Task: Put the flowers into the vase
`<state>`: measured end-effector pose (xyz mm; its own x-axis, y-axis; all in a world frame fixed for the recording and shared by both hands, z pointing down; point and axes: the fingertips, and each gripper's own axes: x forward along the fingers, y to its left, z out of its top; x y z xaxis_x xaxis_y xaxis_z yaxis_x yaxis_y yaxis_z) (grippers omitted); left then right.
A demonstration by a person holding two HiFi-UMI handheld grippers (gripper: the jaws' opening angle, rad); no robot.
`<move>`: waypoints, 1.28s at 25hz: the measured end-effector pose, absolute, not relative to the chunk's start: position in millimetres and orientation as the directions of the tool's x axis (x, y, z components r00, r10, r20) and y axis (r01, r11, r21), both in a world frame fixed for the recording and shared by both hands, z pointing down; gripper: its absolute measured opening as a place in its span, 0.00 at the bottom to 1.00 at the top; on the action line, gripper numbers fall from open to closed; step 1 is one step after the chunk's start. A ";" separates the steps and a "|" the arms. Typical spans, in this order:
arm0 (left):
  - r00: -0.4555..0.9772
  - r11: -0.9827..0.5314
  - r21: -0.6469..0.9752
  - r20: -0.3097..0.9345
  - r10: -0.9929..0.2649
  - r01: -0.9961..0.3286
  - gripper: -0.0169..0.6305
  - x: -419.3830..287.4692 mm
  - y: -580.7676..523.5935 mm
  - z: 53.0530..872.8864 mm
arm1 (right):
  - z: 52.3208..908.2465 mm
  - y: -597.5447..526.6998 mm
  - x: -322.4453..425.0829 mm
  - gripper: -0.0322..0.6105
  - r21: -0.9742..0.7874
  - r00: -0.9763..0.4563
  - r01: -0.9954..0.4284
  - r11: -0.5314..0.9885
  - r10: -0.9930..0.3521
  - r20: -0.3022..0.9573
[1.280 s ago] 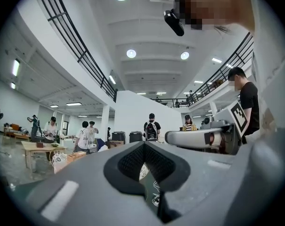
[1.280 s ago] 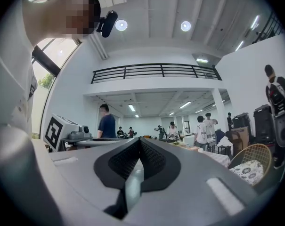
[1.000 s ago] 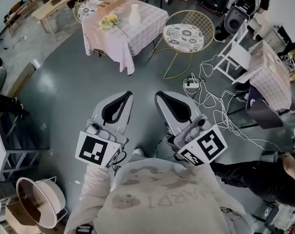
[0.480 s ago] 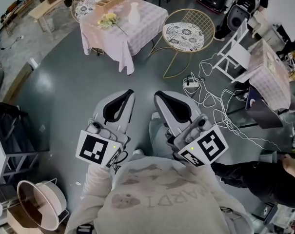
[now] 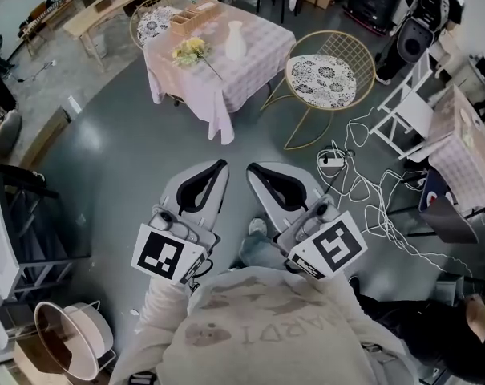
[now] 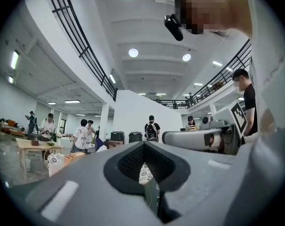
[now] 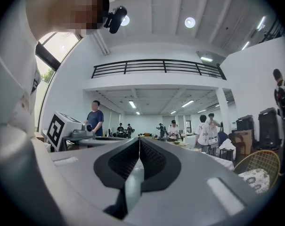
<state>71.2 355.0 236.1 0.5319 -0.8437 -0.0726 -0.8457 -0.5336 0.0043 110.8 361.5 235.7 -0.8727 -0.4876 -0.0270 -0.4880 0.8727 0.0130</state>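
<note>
Yellow flowers [image 5: 190, 50] lie on a table with a pale checked cloth [image 5: 226, 83] far ahead across the grey floor. On the same table, to the right of the flowers, stands a white vase [image 5: 236, 41]. My left gripper [image 5: 220, 165] and right gripper [image 5: 252, 168] are held close to my chest, side by side, far from the table. Both are shut with nothing between the jaws. In the left gripper view the left gripper [image 6: 143, 143] points up and forward into the hall. The right gripper [image 7: 139, 139] does the same in the right gripper view.
A wooden box [image 5: 194, 16] sits at the table's far edge. A gold wire chair [image 5: 329, 80] stands right of the table, and another chair [image 5: 158, 22] behind it. White cables [image 5: 362, 184] sprawl on the floor at right, near a white frame [image 5: 402, 111]. Several people stand in the hall.
The table with flowers and vase has shifted right and slightly down in the head view. Both grippers stay shut, their tips a little closer together.
</note>
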 end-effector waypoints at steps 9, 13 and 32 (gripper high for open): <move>0.504 -0.505 0.017 -0.048 -0.862 -0.863 0.03 81.1 263.6 226.9 | 233.0 268.7 118.5 0.11 0.001 -0.912 -0.409 0.912 -0.409 -0.016; 0.464 -0.466 0.035 -0.067 -0.884 -0.884 0.03 82.8 227.1 221.1 | 235.3 235.6 127.9 0.12 -0.005 -0.924 -0.383 0.924 -0.383 -0.019; 0.453 -0.453 0.030 -0.015 -0.892 -0.891 0.03 69.6 129.0 243.0 | 250.8 134.5 111.2 0.11 -0.046 -0.930 -0.366 0.930 -0.367 -0.016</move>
<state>69.6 129.0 243.0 0.4528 -0.8915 -0.0146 -0.8910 -0.4530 0.0303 111.2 134.5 250.8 -0.9302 -0.3667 -0.0165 -0.3656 0.9296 -0.0465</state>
